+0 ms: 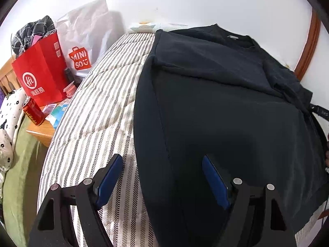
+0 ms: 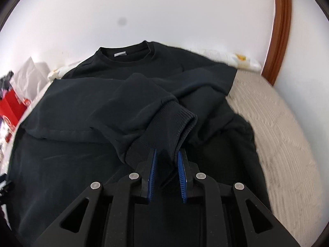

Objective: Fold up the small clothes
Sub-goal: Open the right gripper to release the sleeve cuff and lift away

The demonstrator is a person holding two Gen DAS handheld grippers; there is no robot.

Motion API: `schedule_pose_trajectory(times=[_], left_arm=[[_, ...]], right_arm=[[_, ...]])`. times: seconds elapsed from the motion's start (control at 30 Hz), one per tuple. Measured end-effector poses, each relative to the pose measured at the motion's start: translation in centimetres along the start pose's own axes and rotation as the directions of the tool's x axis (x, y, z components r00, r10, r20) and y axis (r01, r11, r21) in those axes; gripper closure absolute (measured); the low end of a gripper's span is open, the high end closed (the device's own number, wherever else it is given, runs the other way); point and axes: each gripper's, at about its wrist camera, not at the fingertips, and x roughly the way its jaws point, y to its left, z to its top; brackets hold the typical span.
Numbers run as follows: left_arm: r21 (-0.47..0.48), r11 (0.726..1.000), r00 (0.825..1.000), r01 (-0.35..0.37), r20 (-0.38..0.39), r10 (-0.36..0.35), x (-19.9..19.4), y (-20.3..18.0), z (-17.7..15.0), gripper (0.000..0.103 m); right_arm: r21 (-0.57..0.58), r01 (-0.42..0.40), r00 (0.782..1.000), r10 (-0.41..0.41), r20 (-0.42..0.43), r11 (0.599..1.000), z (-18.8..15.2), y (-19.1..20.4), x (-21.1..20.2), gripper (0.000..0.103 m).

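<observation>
Right gripper [image 2: 167, 158] jaws pinching sweatshirt [image 2: 82, 107] cuff [image 2: 174, 119], left gripper [image 1: 162, 164] jaws spread wide over hem

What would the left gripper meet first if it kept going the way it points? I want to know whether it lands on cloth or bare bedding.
Probably the left side edge of the black sweatshirt, right where it meets the striped bed cover. The open left gripper straddles that edge; depth is hard to judge.

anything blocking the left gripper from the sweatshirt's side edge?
Nothing visible. The left gripper stands open above the black sweatshirt, its side edge between the fingers, with only the bare striped mattress beside it.
</observation>
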Motion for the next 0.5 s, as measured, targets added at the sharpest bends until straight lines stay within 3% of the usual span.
schedule_pose_trajectory(times=[0.07, 0.23, 0.33, 0.5], left_arm=[[-0.004, 1.000, 1.000, 0.020, 0.016, -0.020, -0.3, -0.1, 0.3, 0.025], [0.007, 1.000, 0.999, 0.005, 0.047, -0.006, -1.0, -0.2, 1.6, 0.025], [-0.004, 1.000, 0.999, -0.004, 0.046, 0.004, -0.7, 0.0, 2.6, 0.025], [-0.033, 0.999, 0.998, -0.007, 0.068, 0.010, -0.4, -0.1, 4.3, 0.025]], right_arm=[[0.009, -0.004, 1.000, 0.004, 0.005, 1.000, 0.0, 0.0, 0.3, 0.096], [0.033, -0.125, 0.990, 0.123, 0.067, 0.992, 2.7, 2.1, -1.3, 0.098], [0.018, -0.227, 0.969, 0.224, 0.102, 0.974, 5.4, 5.2, -1.9, 0.098], [-0.040, -0.397, 0.911, 0.399, 0.103, 0.917, 8.5, 12.4, -1.4, 0.098]])
